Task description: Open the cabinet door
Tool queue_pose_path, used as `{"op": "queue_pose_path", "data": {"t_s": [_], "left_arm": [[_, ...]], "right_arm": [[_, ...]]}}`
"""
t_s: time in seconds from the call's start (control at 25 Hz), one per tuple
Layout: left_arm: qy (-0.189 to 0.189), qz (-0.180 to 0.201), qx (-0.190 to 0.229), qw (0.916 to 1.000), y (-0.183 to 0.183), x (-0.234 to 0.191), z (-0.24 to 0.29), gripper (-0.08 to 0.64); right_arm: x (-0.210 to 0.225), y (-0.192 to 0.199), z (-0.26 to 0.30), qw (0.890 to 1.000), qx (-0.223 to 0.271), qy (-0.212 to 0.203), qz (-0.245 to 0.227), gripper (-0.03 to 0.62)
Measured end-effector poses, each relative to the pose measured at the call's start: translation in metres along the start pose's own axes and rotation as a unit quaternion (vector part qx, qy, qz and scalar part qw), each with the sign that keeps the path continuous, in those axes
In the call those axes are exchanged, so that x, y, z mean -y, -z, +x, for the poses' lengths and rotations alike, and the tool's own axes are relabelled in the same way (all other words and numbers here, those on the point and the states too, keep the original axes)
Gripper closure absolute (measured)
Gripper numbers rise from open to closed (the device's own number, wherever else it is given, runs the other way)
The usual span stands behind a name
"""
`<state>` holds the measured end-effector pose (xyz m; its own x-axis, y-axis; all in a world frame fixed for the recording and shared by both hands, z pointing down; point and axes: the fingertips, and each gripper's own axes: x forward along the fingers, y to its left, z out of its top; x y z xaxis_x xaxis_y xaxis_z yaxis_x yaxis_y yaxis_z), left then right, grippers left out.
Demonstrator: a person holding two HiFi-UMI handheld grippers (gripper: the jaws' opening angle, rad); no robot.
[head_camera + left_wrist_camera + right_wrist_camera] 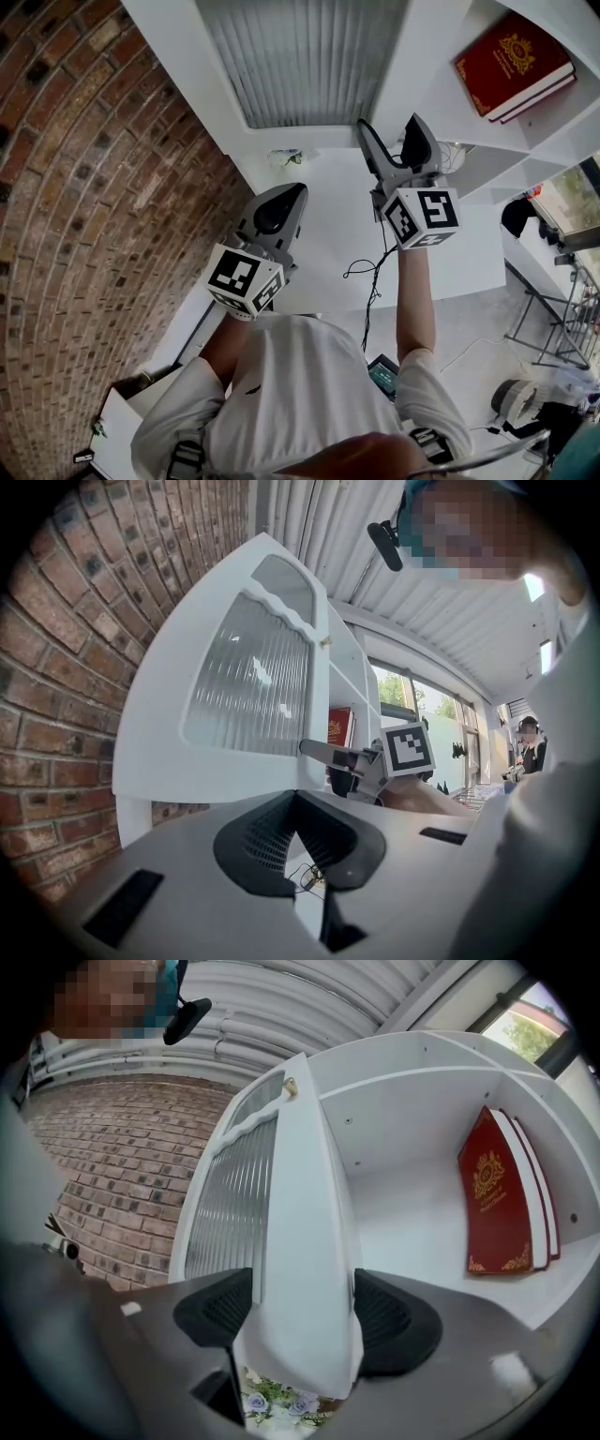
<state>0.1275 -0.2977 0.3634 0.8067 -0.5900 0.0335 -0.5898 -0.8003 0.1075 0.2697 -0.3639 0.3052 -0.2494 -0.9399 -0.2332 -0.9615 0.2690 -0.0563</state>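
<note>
The white cabinet door [300,56] with its ribbed glass pane [230,1204] stands swung out from the cabinet, edge-on in the right gripper view. My right gripper [389,127] straddles the door's free edge [305,1269], one pad on each face, shut on it [305,1312]. A small brass knob [291,1084] sits near the door's top corner. My left gripper [286,197] hangs lower and to the left, apart from the door, its pads [295,799] pressed together on nothing.
Red books [514,64] lean on the open shelf [422,1176] to the right. A brick wall [84,187] runs along the left. Below the cabinet are a white top [469,253] with a black cable [370,272] and some flowers [277,1401].
</note>
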Motion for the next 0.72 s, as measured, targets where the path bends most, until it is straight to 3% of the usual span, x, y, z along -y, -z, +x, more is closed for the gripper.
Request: {"op": "queue_pose_path", "data": {"t_s": [0.32, 0.72], "left_arm": [[-0.003, -0.003, -0.002, 1.0000, 0.003, -0.002, -0.006, 0.551], [-0.003, -0.005, 0.000, 1.0000, 0.004, -0.001, -0.016, 0.551]], "right_arm": [[0.003, 0.003, 0.002, 0.999, -0.013, 0.025, -0.029, 0.291], [0.005, 0.003, 0.001, 0.998, -0.024, 0.045, -0.024, 0.298]]}}
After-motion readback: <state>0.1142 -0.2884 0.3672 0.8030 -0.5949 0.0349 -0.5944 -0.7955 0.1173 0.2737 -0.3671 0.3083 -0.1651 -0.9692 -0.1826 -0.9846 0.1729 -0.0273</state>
